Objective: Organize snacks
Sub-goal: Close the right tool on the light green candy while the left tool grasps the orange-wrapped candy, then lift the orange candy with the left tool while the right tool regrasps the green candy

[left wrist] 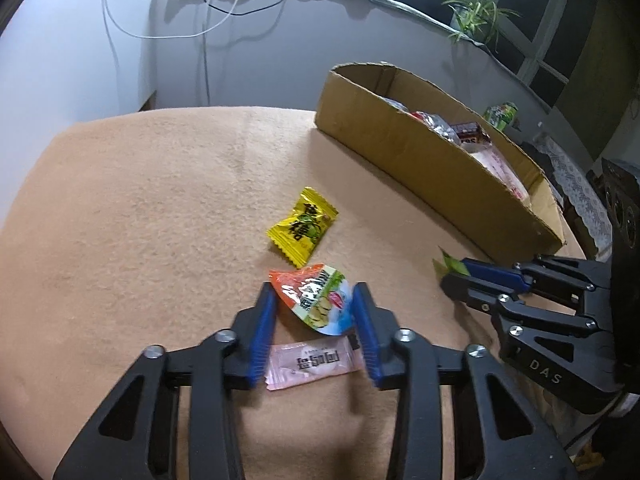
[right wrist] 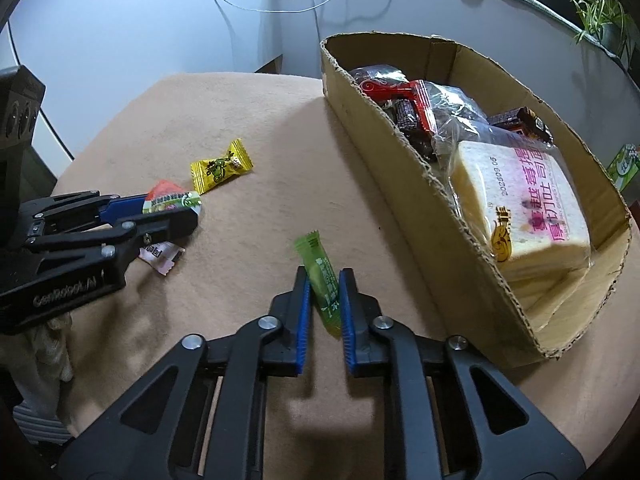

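My left gripper [left wrist: 314,300] is shut on an orange, green and blue snack packet [left wrist: 316,300], its blue pads pressing both sides; from the right wrist view this packet [right wrist: 172,202] sits between the left gripper's [right wrist: 188,210] fingers. A pink packet [left wrist: 312,364] lies on the cloth beneath the left gripper, and a yellow candy [left wrist: 302,226] lies just beyond it. My right gripper [right wrist: 324,280] is shut on a green stick packet [right wrist: 312,246], near the cardboard box [right wrist: 380,140]. In the left wrist view the right gripper [left wrist: 450,276] sits at the right.
The open cardboard box [left wrist: 400,152] holds a bagged bread loaf [right wrist: 528,208] and dark wrapped sweets [right wrist: 412,116]. A tan cloth [left wrist: 140,200] covers the round table. A green carton [right wrist: 624,164] stands behind the box. Cables and a potted plant [left wrist: 476,12] are along the wall.
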A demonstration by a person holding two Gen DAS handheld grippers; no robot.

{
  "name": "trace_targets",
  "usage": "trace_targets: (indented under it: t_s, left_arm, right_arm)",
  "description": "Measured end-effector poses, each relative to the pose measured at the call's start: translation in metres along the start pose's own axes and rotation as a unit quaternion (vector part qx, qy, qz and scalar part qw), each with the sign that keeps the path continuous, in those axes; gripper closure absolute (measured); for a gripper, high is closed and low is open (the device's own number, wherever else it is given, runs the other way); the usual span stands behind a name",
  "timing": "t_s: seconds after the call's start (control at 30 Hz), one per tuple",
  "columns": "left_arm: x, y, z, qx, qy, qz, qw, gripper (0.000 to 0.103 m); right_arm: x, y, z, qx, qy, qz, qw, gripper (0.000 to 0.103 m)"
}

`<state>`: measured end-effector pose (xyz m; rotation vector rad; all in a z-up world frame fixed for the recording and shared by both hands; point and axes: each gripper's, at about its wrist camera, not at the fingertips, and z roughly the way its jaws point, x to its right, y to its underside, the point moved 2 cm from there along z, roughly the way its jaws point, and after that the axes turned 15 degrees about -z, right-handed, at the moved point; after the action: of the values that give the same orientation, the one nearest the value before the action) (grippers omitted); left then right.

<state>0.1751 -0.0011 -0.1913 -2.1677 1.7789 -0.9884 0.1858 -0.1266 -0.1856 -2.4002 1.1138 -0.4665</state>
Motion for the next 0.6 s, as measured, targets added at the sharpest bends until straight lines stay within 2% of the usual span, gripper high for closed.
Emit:
trace_targets:
  t_s: [0.03, 0.33, 0.6]
  left_arm:
    - [-0.002, 0.0, -0.001, 0.002, -0.002, -0.004, 1.0, 0.076]
    - [-0.003, 0.003, -0.012, 0.016, 0.002, -0.009, 0.9998, 0.076]
    - [-0.005, 0.002, -0.035, 0.039, 0.006, -0.015, 0.9991, 0.076]
  right_arm:
    - [0.001, 0.0, 0.0, 0.0, -0.002, 0.001, 1.0, 0.093]
    - [0.003, 0.002, -0.009, 0.016, -0.03, 0.024, 0.999, 0.097]
    - [0.0, -0.001, -0.032, 0.04, -0.036, 0.026, 0.998, 0.097]
